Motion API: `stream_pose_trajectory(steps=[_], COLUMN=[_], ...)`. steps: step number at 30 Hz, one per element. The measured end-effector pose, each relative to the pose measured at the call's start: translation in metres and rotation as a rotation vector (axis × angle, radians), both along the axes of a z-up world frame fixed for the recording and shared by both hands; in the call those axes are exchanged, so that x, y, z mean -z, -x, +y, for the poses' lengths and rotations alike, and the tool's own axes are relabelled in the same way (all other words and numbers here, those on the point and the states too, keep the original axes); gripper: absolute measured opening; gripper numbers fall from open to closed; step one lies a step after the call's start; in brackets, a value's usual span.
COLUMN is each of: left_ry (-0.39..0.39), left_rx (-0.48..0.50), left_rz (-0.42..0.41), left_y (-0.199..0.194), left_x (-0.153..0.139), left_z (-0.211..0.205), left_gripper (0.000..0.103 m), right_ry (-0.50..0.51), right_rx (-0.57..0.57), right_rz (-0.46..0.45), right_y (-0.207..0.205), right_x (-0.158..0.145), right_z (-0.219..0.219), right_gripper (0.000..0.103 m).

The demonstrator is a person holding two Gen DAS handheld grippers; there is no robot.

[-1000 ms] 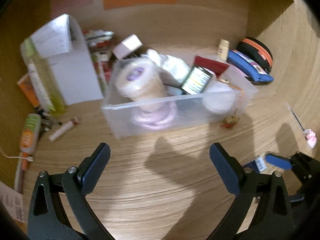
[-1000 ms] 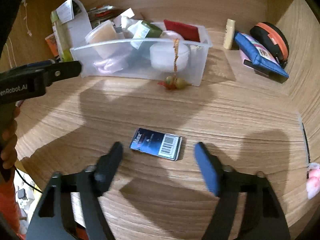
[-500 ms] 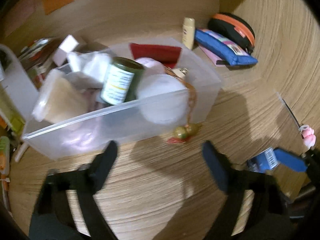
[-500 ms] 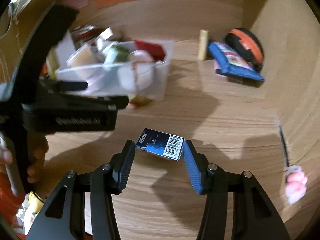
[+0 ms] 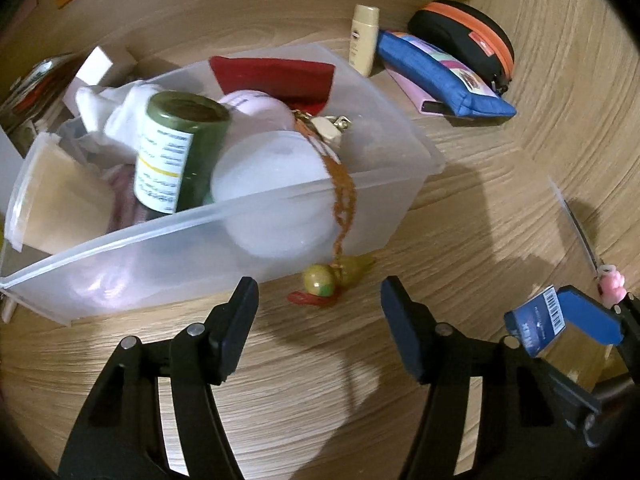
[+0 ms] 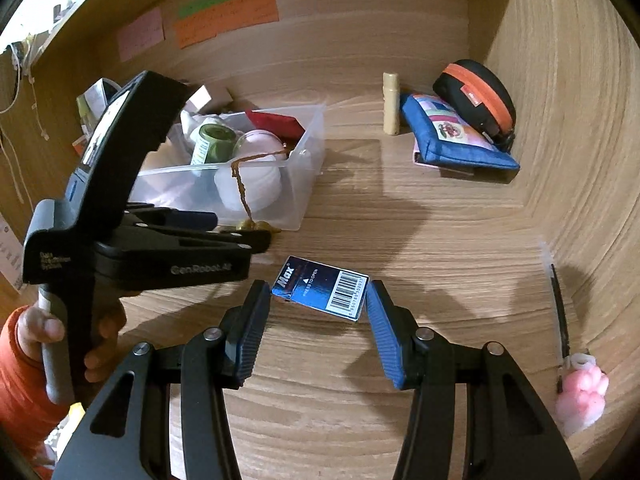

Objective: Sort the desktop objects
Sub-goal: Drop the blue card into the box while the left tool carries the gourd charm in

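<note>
The right hand-held gripper [image 6: 318, 300] is gripping a small blue staple box [image 6: 320, 294] marked "Max", its ribbed blue pads pressing on the box's two short ends; in the left wrist view the box [image 5: 536, 326] is showing a pale underside and appears to be lifted just off the wooden tabletop [image 6: 400, 240], though contact cannot be ruled out. To the right, near the edge, a dark pen [image 6: 560, 312] with a pink paw-shaped topper [image 6: 582, 400] is lying along the tabletop.

The left hand-held gripper [image 5: 318, 308] is hovering with its jaws closing at about half width, with nothing between them. Just beyond its tips, a small charm [image 5: 320, 282] of green-yellow beads with a red tassel is resting on the tabletop, hanging by an orange-brown cord [image 5: 344, 196] that is draped over the rim of a translucent plastic bin [image 5: 248, 224]. A hand [image 6: 48, 332] in an orange sleeve is holding this gripper's handle.

The bin is holding a white round jar [image 5: 276, 196], a dark green bottle [image 5: 176, 152] with a white label, a red pouch [image 5: 276, 76], white cloth and a lidded cup. Further back, well apart from the bin, a cream tube [image 6: 391, 104] is standing upright beside a blue zip pouch [image 6: 452, 136] lying over a pink item, with a black and orange case [image 6: 476, 96] behind. Sticky notes [image 6: 224, 16] are stuck on the back panel.
</note>
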State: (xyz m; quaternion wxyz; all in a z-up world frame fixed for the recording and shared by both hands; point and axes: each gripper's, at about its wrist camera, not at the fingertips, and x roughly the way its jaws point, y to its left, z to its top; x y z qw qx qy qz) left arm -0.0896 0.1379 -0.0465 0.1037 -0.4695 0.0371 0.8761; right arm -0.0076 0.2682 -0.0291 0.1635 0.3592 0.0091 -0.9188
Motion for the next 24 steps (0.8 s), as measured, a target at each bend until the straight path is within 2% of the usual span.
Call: stream_pose_trajectory(steps=[2, 6, 7, 8, 18, 24], left_ry=[-0.017, -0.049, -0.062, -0.066, -0.099, -0.131], left_rx=[-0.003, -0.029, -0.033, -0.032, -0.011, 0.016], left_rz=[-0.014, -0.027, -0.026, -0.026, 0.013, 0.086], left_y=[0.003, 0.006, 0.006, 0.006, -0.015, -0.038], left_x=[0.002, 0.002, 0.002, 0.002, -0.007, -0.038], left_z=[0.002, 0.000, -0.001, -0.002, -0.021, -0.039], left_gripper=[0.062, 0.046, 0.036, 0.032, 0.031, 0.031], right_ry=[0.003, 0.000, -0.001, -0.001, -0.004, -0.002], right_rx=[-0.002, 0.000, 0.002, 0.004, 0.004, -0.034], right_rz=[-0.002, -0.002, -0.001, 0.000, -0.004, -0.005], right_y=[0.002, 0.002, 0.001, 0.001, 0.007, 0.018], right_x=[0.001, 0.003, 0.003, 0.003, -0.002, -0.013], right_z=[-0.001, -0.001, 0.000, 0.000, -0.002, -0.013], right_gripper=[0.047, 0.047, 0.047, 0.047, 0.047, 0.047])
